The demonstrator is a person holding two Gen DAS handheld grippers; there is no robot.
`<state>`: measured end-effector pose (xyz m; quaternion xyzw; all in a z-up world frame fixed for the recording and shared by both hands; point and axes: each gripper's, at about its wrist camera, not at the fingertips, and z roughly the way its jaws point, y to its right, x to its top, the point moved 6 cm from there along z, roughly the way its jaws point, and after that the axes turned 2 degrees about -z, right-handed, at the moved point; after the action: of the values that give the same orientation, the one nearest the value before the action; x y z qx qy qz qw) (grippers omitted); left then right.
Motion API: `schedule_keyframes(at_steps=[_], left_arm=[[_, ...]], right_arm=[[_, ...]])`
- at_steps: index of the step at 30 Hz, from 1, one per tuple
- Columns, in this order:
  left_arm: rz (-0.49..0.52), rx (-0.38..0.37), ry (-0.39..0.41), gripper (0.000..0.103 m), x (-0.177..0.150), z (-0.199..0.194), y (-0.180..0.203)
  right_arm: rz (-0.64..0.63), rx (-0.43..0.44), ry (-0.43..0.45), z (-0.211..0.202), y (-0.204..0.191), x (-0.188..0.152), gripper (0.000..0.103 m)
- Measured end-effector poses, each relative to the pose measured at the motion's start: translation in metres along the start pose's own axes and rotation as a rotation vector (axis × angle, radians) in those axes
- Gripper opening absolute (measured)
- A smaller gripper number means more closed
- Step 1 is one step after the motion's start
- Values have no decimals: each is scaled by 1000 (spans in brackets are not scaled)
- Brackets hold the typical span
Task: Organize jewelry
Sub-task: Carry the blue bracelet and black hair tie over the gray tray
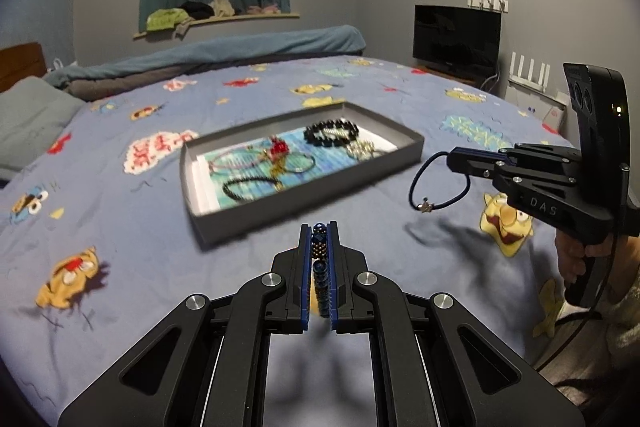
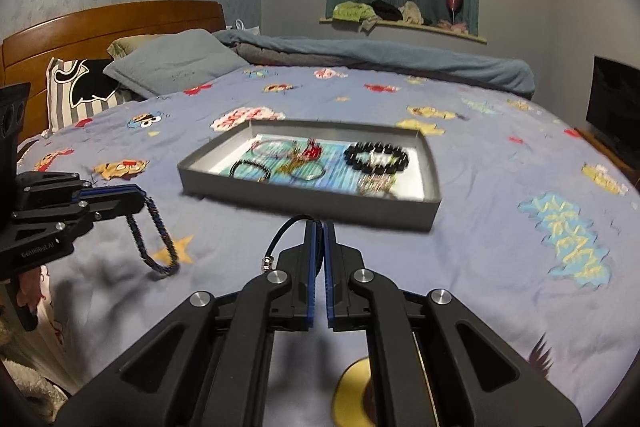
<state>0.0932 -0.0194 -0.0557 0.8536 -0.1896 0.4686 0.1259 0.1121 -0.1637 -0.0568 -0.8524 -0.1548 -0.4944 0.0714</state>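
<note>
Jewelry is lying mostly inside the grey tray point(image 1: 404, 151), which is sitting on the cartoon-print bedsheet point(image 1: 120, 227) and serving as the landmark for everything else. Within the tray, a black beaded bracelet point(image 1: 331, 133) is resting toward the far right corner, a pale metallic piece point(image 1: 362, 149) is lying just beside it on the near side, a red charm point(image 1: 279, 148) is sitting around the middle among thin pink and green bands, and a thin black band point(image 1: 244, 187) is lying toward the near left; motion blur is hiding finer detail. Two pieces are hanging outside the tray. The left gripper point(image 1: 320, 227) is hovering just in front of the tray's near wall, its blue-padded jaws drawn narrow and clamping a dark beaded bracelet point(image 1: 320, 255); in the right wrist view that same bracelet point(image 2: 154, 239) is dangling as a loop to the left of the tray, above the sheet. The right gripper point(image 2: 320, 225) is also hovering near the tray's front wall, jaws nearly together and pinching a dark blue cord bracelet point(image 2: 286, 231). In the left wrist view this cord point(image 1: 438, 183) is hanging as a loop off to the right of the tray, with a small star charm point(image 1: 425, 206) at its lowest point, clear of the bedsheet.
</note>
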Motion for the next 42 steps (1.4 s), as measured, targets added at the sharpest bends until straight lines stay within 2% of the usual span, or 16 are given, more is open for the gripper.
schedule_keyframes(at_steps=[9, 17, 20, 30, 37, 42], left_arm=[[8, 53, 58, 8, 48, 2, -31], [-18, 77, 59, 8, 81, 36, -56], [-22, 71, 37, 8, 84, 55, -58], [-58, -23, 4, 8, 88, 99, -49], [-140, -3, -74, 8, 64, 117, -71], [-192, 15, -118, 8, 51, 125, -88]], right_arm=[[-41, -63, 68, 6, 23, 47, 3], [-10, -57, 30, 51, 31, 66, 3], [-5, -48, -10, 72, 27, 63, 3], [-72, -7, -166, 126, 11, 46, 3], [-83, 3, -250, 144, 9, 35, 3], [-84, 9, -255, 144, 7, 34, 3]])
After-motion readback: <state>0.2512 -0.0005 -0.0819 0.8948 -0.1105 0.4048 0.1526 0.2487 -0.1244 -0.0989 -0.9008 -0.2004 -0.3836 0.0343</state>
